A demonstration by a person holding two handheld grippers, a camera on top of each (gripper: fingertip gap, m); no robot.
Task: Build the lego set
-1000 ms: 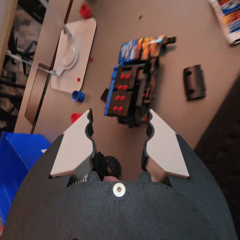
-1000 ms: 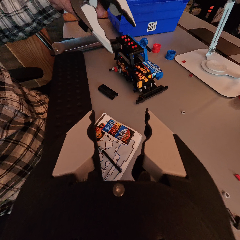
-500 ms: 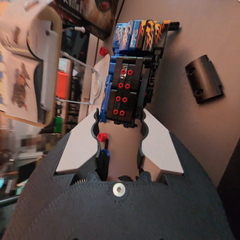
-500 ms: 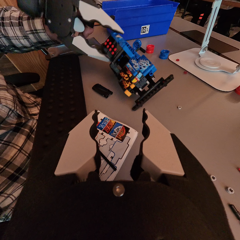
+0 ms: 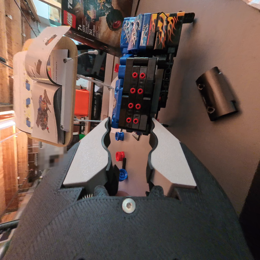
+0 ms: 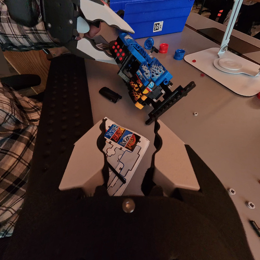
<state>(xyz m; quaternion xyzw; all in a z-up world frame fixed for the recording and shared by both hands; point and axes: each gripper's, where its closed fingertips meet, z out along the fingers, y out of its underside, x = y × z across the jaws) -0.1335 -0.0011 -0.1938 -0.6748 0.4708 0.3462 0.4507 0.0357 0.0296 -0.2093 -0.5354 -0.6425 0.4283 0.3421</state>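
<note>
- The left hand-held gripper (image 5: 130,125) has its fingertips closed on the rear end of the lego truck (image 6: 142,70), which is tilted, its black front bumper on the bench (image 6: 211,133).
- The right hand-held gripper (image 6: 129,122) is empty with jaws apart, above a sticker sheet (image 6: 126,149) near the truck's bumper.
- A black curved piece (image 6: 109,94) lies just beside the truck.

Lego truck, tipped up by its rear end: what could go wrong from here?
1. The left hand-held gripper pinches only the rear end of the lego truck; it could slip or shed pieces.
2. The truck's black front bar rests on the table and could skid.
3. The right hand-held gripper hangs open, giving no support.
</note>
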